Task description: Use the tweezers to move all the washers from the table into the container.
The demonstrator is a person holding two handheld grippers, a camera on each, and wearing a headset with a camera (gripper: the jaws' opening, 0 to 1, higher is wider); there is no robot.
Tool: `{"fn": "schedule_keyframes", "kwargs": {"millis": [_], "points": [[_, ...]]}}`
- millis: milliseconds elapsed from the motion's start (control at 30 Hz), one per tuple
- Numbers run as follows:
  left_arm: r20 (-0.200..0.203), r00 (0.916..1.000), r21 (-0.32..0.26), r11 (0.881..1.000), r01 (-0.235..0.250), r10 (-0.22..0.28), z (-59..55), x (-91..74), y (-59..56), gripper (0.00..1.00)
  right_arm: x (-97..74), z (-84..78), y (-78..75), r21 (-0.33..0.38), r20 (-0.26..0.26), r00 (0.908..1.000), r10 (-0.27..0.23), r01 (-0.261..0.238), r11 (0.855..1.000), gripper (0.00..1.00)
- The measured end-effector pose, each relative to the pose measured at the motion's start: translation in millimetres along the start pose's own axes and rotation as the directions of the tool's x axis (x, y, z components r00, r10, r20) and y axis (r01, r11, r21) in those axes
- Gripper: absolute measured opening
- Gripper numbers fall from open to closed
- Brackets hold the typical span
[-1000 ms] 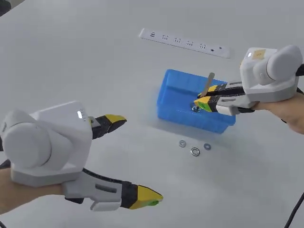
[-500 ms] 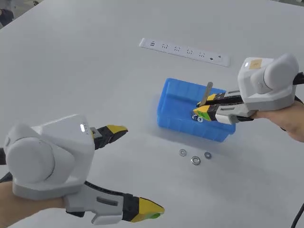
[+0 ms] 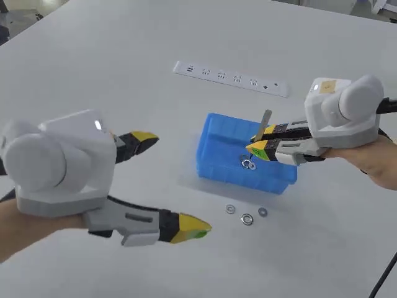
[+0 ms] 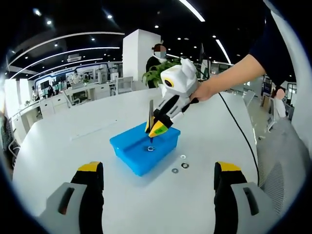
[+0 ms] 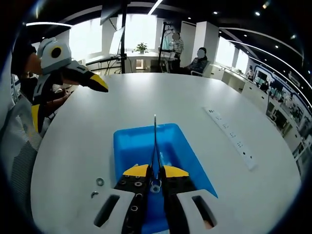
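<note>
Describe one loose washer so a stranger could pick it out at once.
Find the blue container on the white table. Three washers lie on the table along its near side. Pick the middle washer, farthest from the container and seemingly the largest.

The head view looks forward and down on the bench [image 3: 93, 49] from above, with the blue container [image 3: 217, 155] just toward 3 o'clock of centre. The left gripper view sits low and well back, facing the container at 12 o'clock, the right gripper [image 4: 156, 132] above it. The right gripper view hangs close over the container, looking along the tweezers [image 5: 155, 141] toward 12 o'clock, the left gripper [image 5: 71, 109] at 10 o'clock. All three share the container and loose washers [image 3: 246, 217]. The head and right gripper views share the power strip [image 3: 229, 77].
</note>
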State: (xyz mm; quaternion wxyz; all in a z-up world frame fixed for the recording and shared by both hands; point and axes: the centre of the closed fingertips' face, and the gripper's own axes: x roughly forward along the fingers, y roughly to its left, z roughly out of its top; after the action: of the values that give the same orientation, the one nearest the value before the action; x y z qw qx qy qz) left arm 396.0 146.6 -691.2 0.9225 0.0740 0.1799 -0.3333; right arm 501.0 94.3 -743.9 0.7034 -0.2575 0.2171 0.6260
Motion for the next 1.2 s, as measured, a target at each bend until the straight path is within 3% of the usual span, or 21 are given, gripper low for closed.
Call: {"fn": "schedule_keyframes", "kwargs": {"millis": [200, 400, 533, 667, 933, 1067, 1200], "points": [[0.020, 0.9997, 0.043, 0.999, 0.008, -0.009, 19.1, 9.6, 15.7, 0.99, -3.7, 1.8, 3.8, -0.011, -0.002, 1.0000, 0.003, -0.003, 1.000, 0.10], [0.062, 0.9956, 0.048, 0.997, 0.068, -0.071, 41.3, 26.1, 9.9, 0.96, -4.7, 0.3, 9.7, -0.029, -0.014, 0.9997, 0.021, -0.021, 0.999, 0.10], [0.057, 0.9884, 0.094, 0.986, 0.135, -0.141, 50.7, 42.1, -0.9, 0.84, -4.5, 1.8, 12.5, -0.040, -0.015, 0.9995, 0.027, -0.027, 0.999, 0.10], [0.059, 0.9818, 0.101, 0.980, 0.174, -0.181, 57.9, 53.7, -6.0, 0.74, -4.9, 4.1, 12.6, -0.041, -0.010, 0.9996, 0.027, -0.028, 0.999, 0.10], [0.062, 0.9754, 0.096, 0.974, 0.205, -0.212, 70.2, 81.1, 4.8, 0.56, -4.9, 4.8, 13.1, -0.044, -0.003, 0.9996, 0.028, -0.028, 0.999, 0.10], [0.051, 0.9705, 0.088, 0.969, 0.231, -0.236, 70.7, 94.0, 8.2, 0.45, -4.9, 5.3, 13.2, -0.046, 0.000, 0.9995, 0.030, -0.030, 0.998, 0.10], [0.030, 0.9649, 0.101, 0.961, 0.257, -0.261, 68.4, 101.5, 4.6, 0.29, -4.9, 6.3, 12.9, -0.047, 0.004, 0.9995, 0.031, -0.031, 0.998, 0.10]]}}
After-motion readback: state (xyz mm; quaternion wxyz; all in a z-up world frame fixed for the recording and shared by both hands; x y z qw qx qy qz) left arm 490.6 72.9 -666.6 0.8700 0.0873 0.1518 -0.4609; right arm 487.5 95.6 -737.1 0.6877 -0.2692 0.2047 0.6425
